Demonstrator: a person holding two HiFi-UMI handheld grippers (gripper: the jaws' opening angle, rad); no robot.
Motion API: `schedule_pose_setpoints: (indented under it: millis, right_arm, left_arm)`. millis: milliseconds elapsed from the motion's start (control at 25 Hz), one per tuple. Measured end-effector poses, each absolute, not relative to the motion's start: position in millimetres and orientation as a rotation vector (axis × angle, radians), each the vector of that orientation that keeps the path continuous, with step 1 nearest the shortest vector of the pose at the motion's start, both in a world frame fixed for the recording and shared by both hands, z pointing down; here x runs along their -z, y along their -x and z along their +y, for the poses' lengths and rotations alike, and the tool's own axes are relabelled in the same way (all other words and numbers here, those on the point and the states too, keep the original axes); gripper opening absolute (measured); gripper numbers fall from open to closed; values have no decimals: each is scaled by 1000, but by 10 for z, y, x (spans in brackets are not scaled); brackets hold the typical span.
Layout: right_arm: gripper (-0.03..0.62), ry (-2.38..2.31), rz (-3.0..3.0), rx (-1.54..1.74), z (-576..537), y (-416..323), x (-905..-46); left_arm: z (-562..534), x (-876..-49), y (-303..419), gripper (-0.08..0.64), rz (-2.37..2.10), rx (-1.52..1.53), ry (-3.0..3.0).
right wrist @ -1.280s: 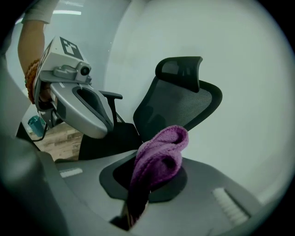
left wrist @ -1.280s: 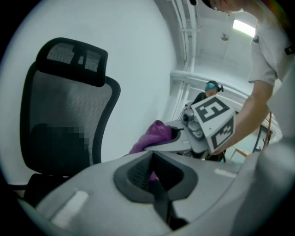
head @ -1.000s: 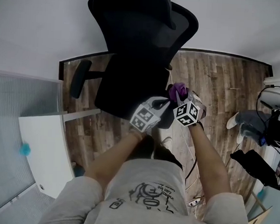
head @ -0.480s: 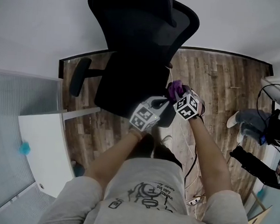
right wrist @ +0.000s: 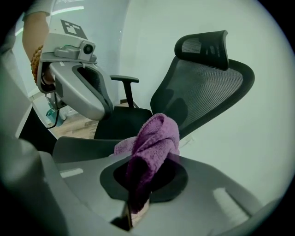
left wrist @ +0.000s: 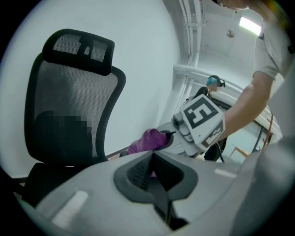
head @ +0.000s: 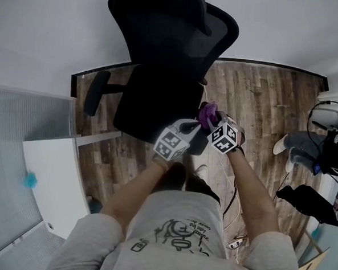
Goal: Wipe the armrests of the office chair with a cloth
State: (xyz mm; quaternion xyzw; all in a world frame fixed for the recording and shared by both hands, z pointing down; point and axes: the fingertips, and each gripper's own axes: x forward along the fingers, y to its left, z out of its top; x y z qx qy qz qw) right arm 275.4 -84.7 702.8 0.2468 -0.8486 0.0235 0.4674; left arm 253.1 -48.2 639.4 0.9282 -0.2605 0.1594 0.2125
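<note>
Wood floor point(head: 262, 103) under office chair point(head: 161, 74); right gripper point(right wrist: 138, 193) clamps purple cloth point(right wrist: 154, 138) (bunched), left gripper point(left wrist: 154, 168) closed, empty

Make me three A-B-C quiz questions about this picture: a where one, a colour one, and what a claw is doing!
1. Where does the office chair stand? A on a wooden floor B on a carpet C on a desk
2. What colour is the cloth? A yellow B purple C white
3. What is the right claw doing? A hanging open B pinching the cloth C gripping a cable
Answers: 1 A, brown planks show round it; 2 B, it looks purple in every view; 3 B, the cloth is squeezed between its jaws.
</note>
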Motion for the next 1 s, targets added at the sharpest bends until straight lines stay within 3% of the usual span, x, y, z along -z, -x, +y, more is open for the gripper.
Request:
schedule_pose_setpoints:
  millis: [1000]
  right_arm:
    - [25,-405,-2193,-17,369,-2356,-6897]
  left_arm:
    - [-350,-6339,-2354,1,-794,-465,-2544]
